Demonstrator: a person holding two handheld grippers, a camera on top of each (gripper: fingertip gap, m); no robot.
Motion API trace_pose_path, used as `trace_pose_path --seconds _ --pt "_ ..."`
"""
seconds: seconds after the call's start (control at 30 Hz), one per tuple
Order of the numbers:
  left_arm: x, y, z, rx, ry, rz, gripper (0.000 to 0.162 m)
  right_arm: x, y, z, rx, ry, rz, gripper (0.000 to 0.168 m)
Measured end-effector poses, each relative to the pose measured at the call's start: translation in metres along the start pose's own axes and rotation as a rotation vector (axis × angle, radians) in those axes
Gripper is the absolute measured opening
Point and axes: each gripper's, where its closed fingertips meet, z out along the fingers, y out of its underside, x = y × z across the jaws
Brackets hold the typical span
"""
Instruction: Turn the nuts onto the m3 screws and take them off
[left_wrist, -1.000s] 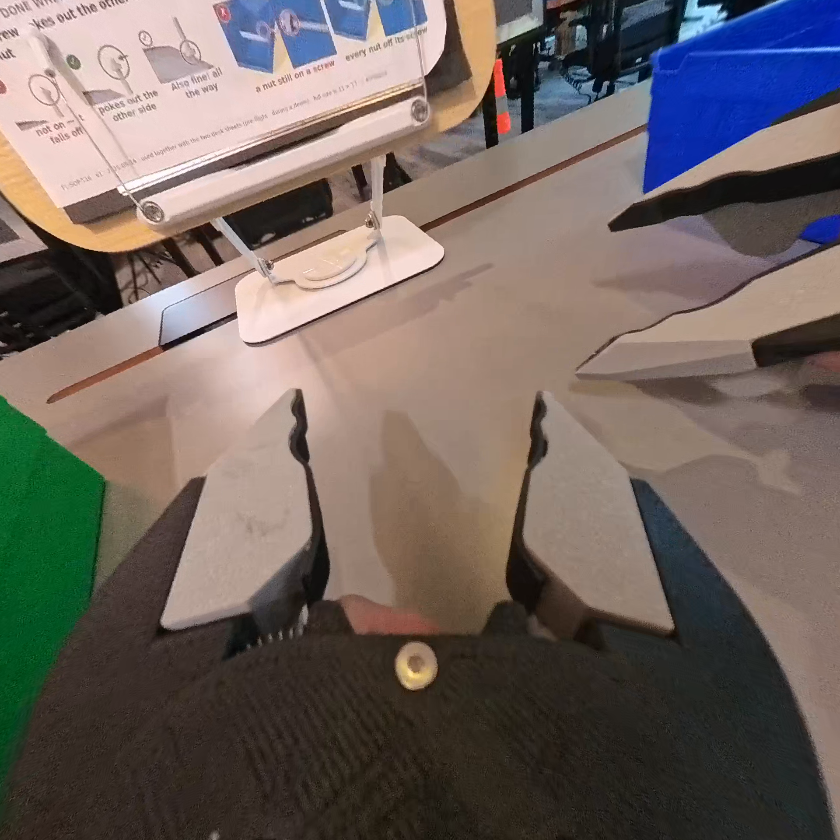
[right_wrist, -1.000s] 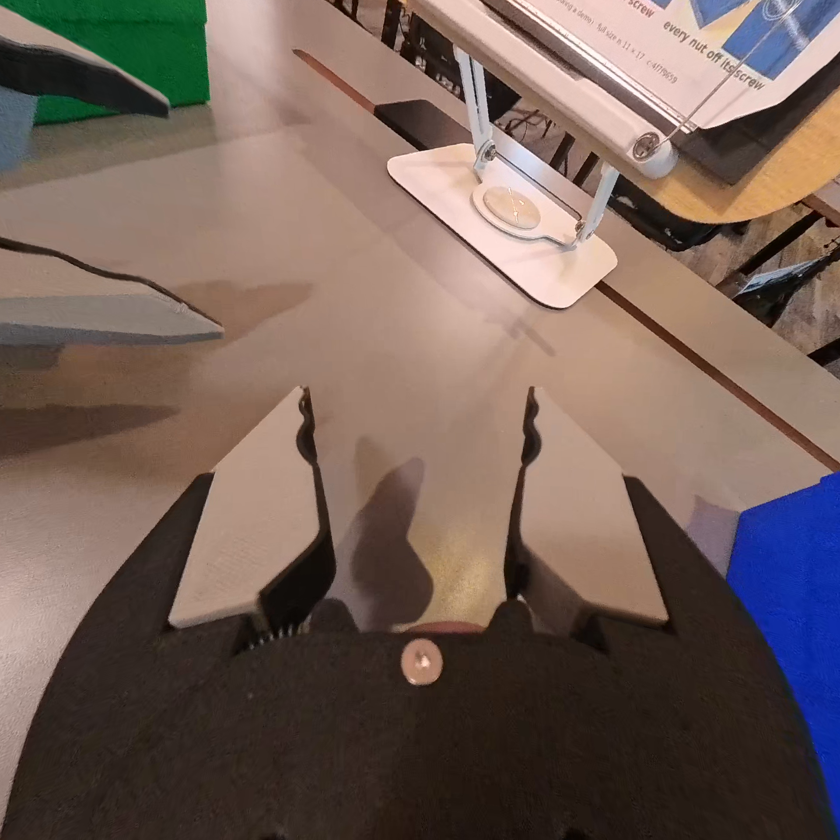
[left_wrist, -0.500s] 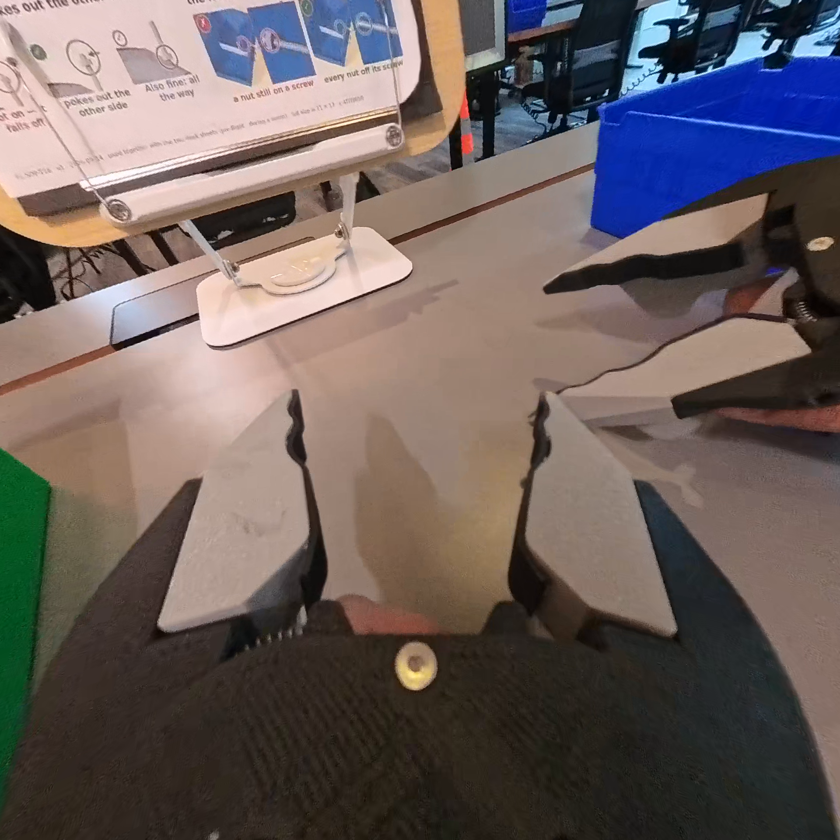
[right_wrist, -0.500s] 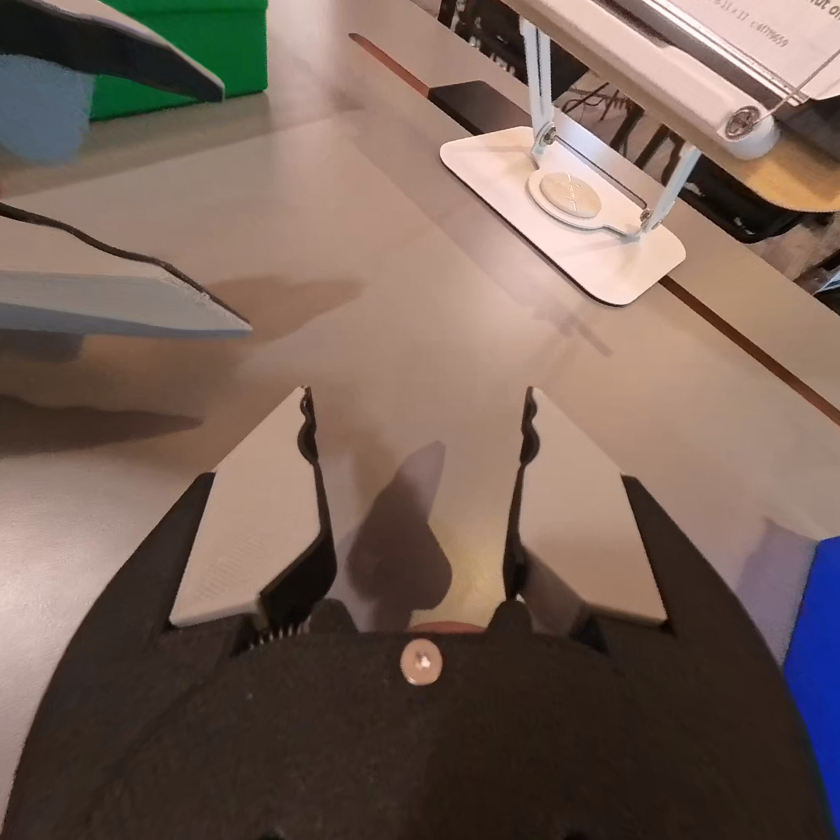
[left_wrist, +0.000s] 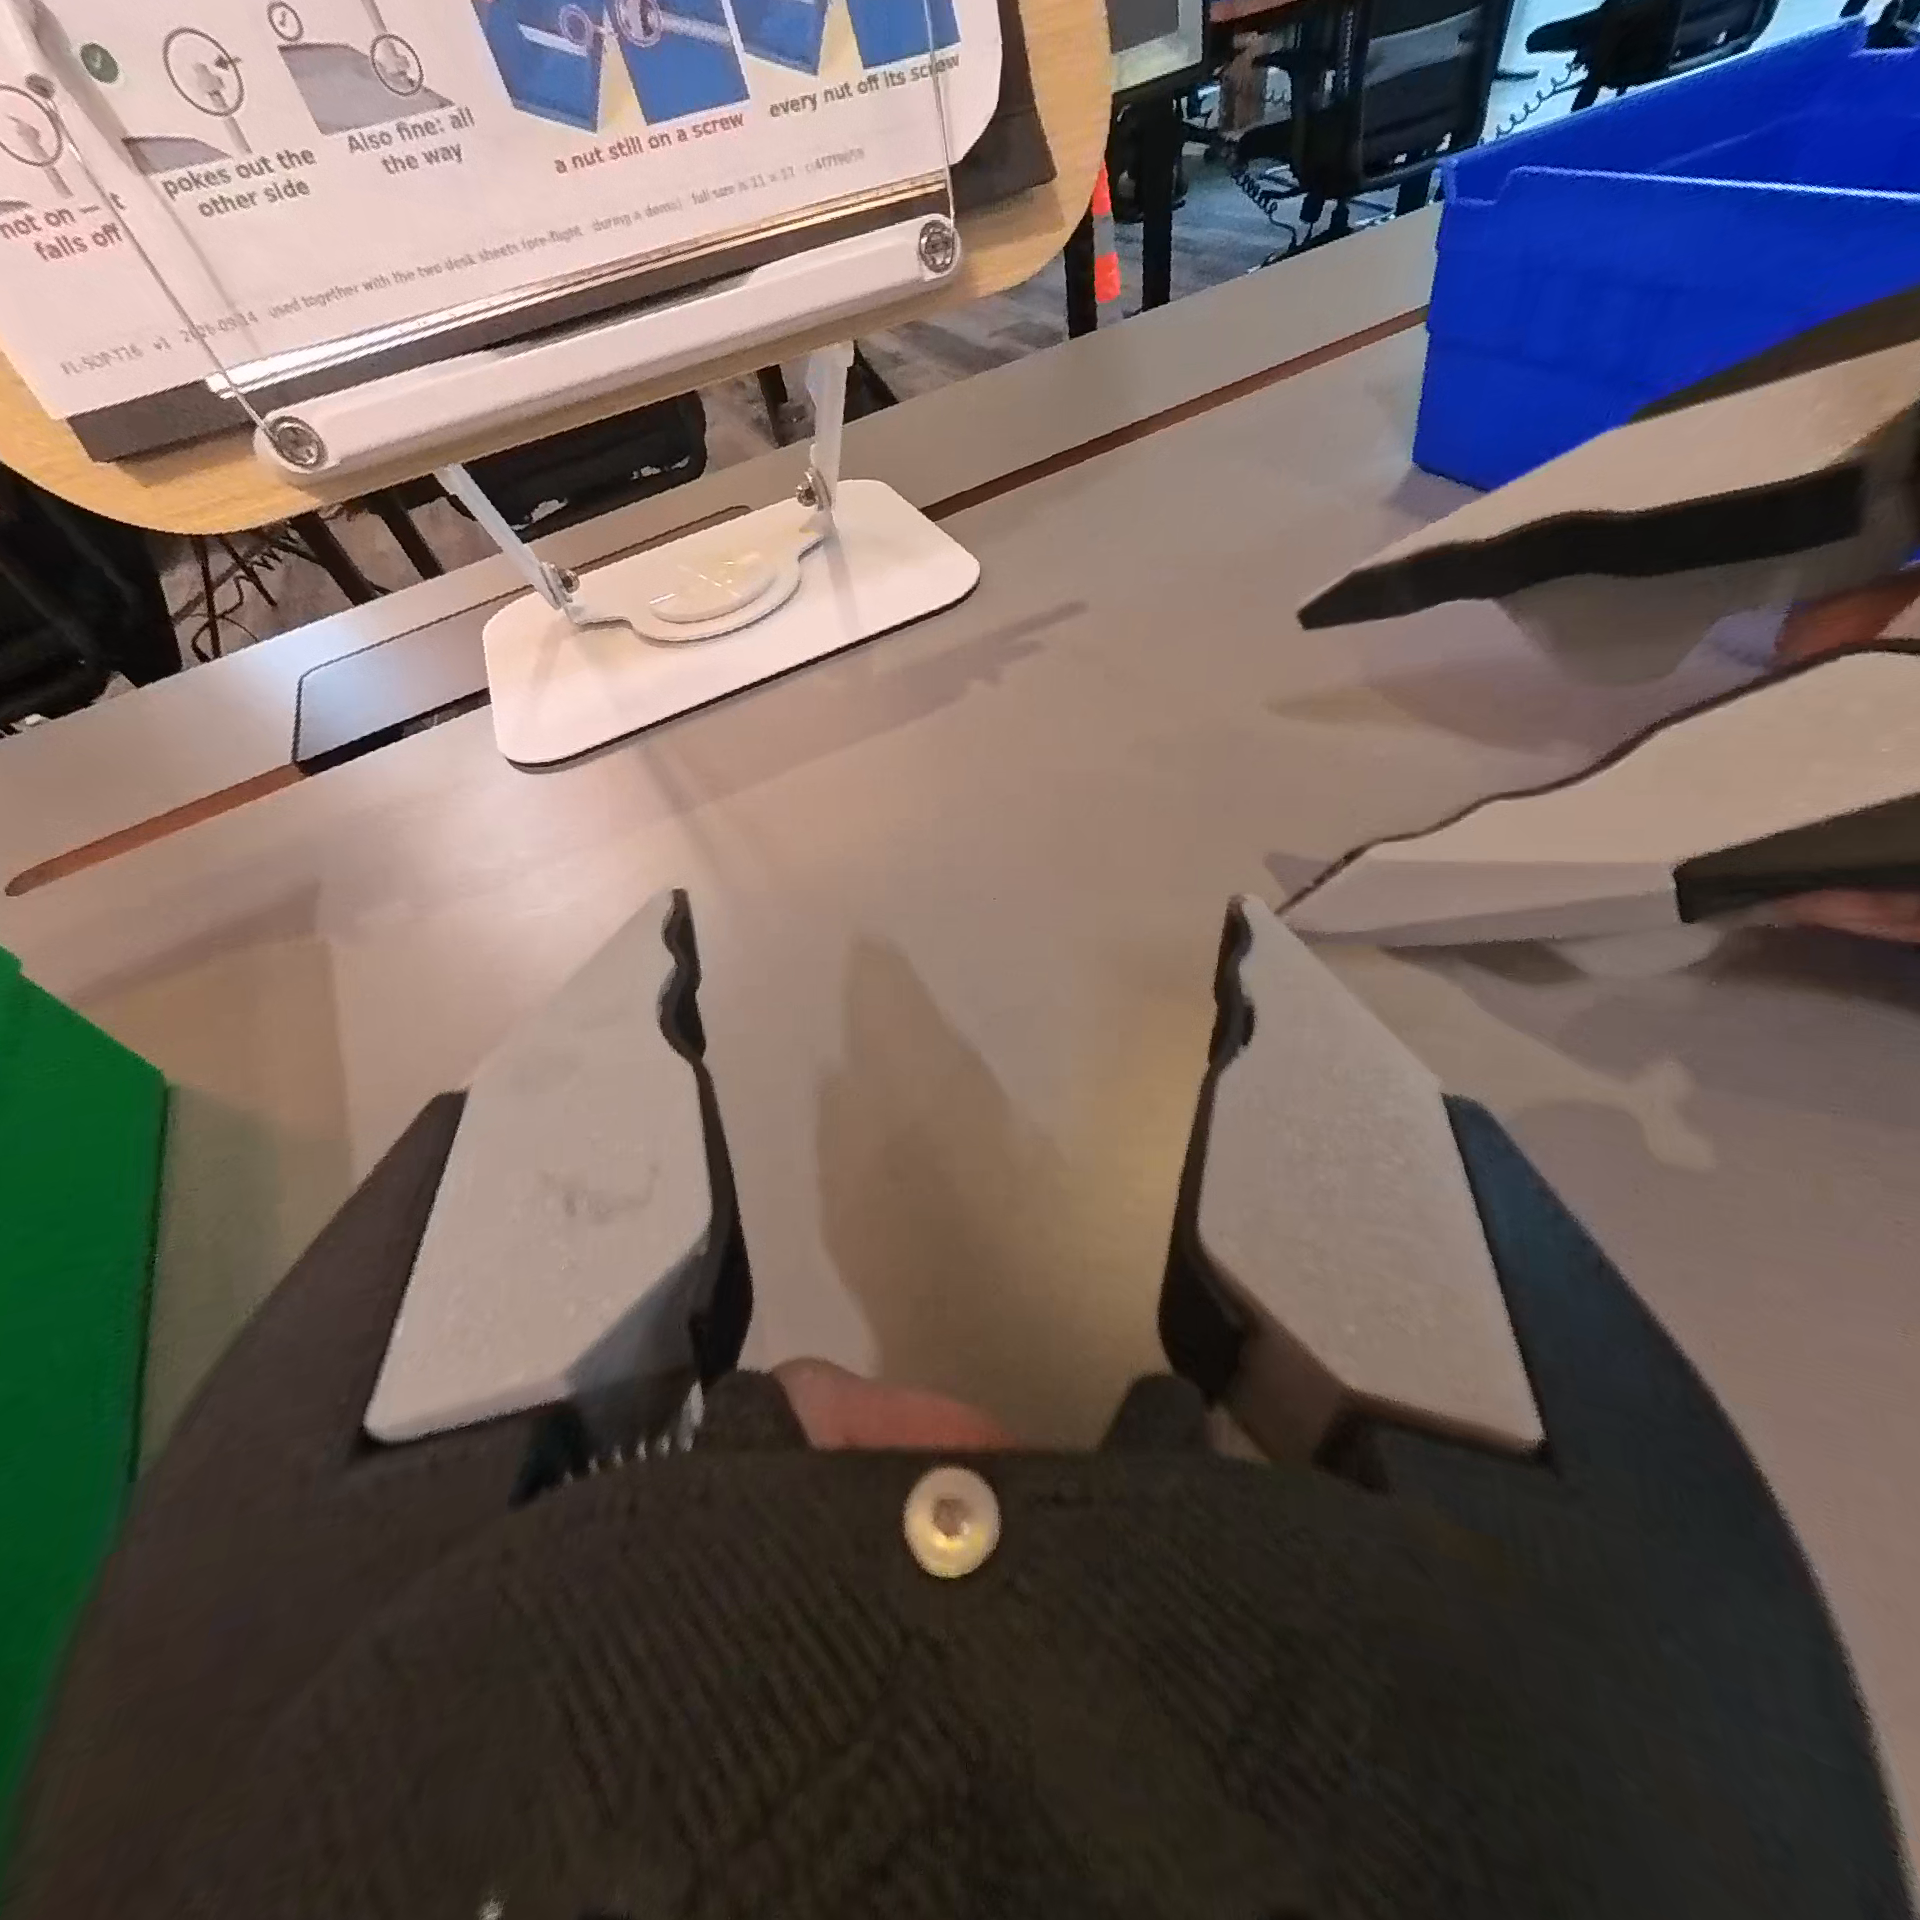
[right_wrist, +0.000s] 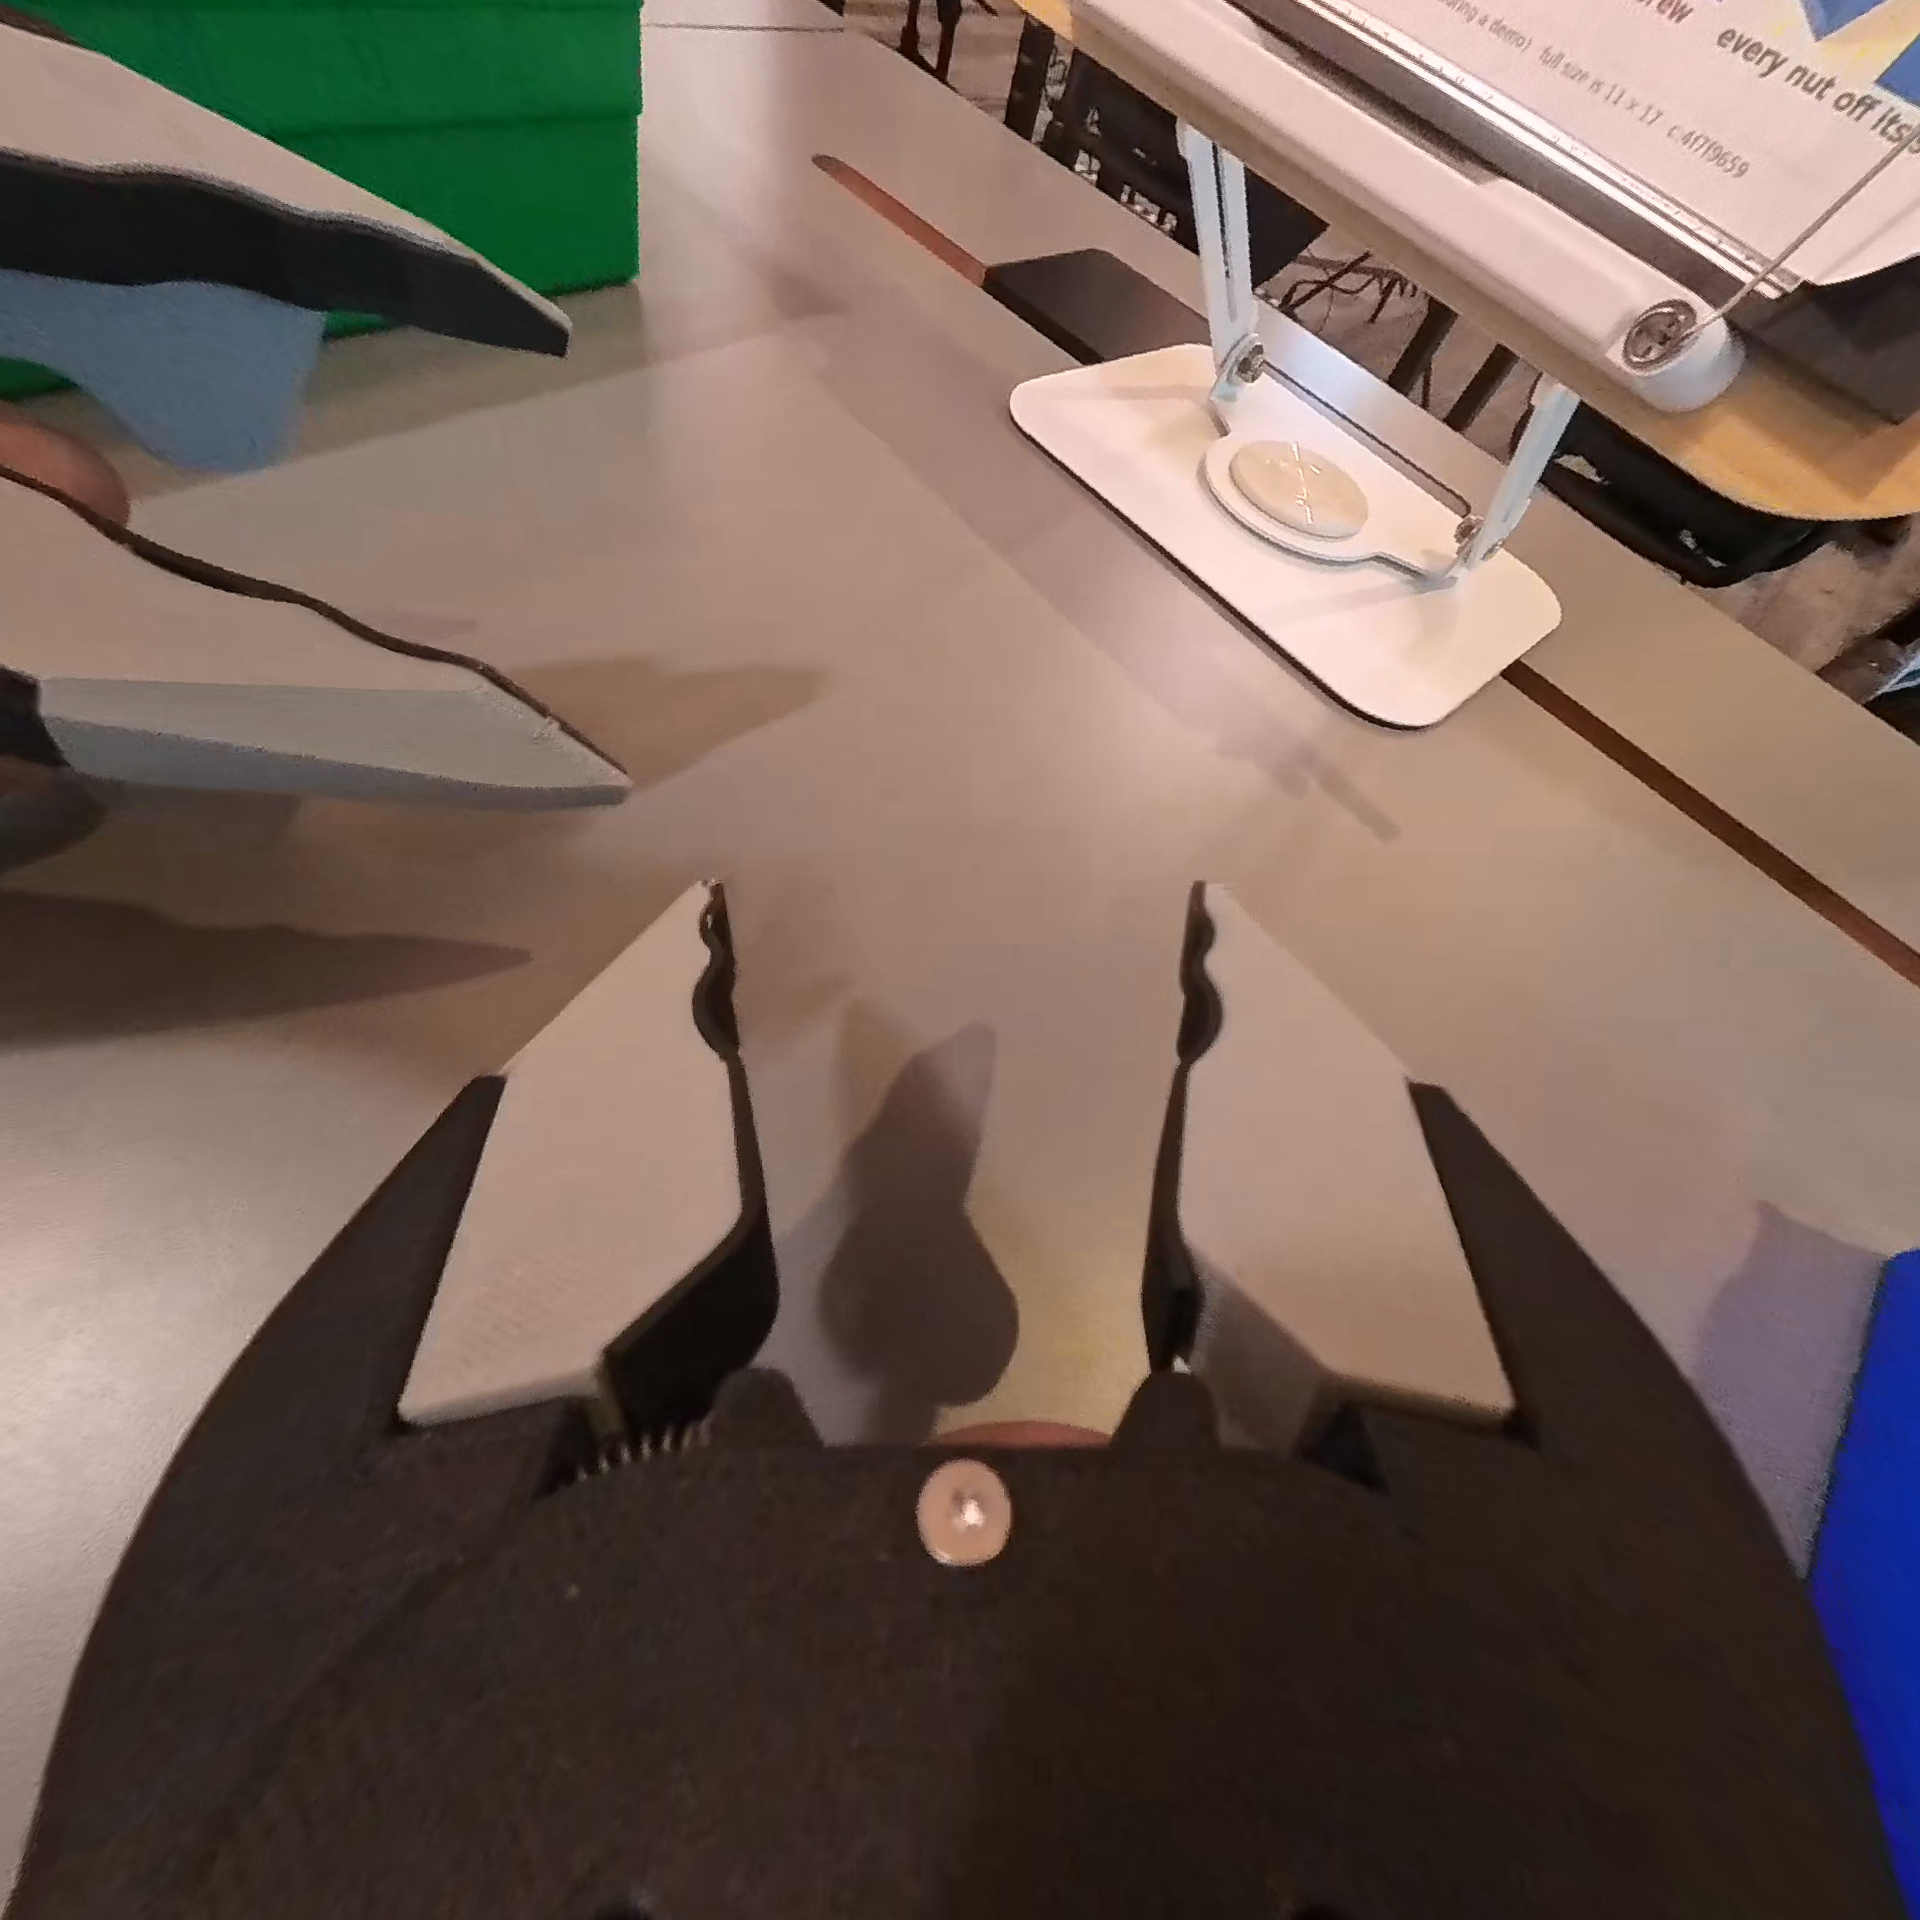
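My left gripper (left_wrist: 956, 914) is open and empty above the grey table (left_wrist: 935, 790). My right gripper (right_wrist: 954, 894) is open and empty too. Each gripper shows in the other's view: the right one comes in from the right edge of the left wrist view (left_wrist: 1621, 727), and the left one from the left edge of the right wrist view (right_wrist: 312, 540). Their tips point toward each other with a gap of bare table between them. No screws or nuts show in either view.
A blue bin (left_wrist: 1662, 291) stands at the right, also at the right wrist view's edge (right_wrist: 1870, 1558). A green bin (left_wrist: 62, 1247) sits at the left (right_wrist: 416, 125). A white stand (left_wrist: 727, 623) holds an instruction sheet (left_wrist: 468, 156) at the back (right_wrist: 1299, 540).
The views shifted as both grippers moved. In the right wrist view the stand and the left gripper's tips slid rightward. The right gripper sits closer and larger in the left wrist view. Both stayed open.
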Motion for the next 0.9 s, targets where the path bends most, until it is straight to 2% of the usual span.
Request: trace_pose_path --seconds 0.2,0.37,0.5,0.73,0.9 --pt "0.000 -0.001 -0.005 -0.020 -0.020 -0.031 0.097 -0.004 -0.001 0.000 0.001 -0.003 -0.019 0.085" --pt "-0.004 -0.026 -0.038 0.012 -0.002 -0.016 0.097 -0.011 -0.007 -0.004 0.027 -0.042 0.008 0.084" --pt "-0.025 -0.044 -0.074 0.070 0.072 -0.125 0.097 -0.015 -0.007 -0.003 0.023 -0.028 -0.048 0.084" --pt "-0.047 -0.038 -0.095 0.101 0.054 -0.201 0.098 -0.013 -0.003 0.000 0.016 -0.038 -0.020 0.084" --pt "-0.066 -0.053 -0.120 0.135 0.001 -0.176 0.098 -0.015 0.000 0.003 0.004 -0.073 0.024 0.084"
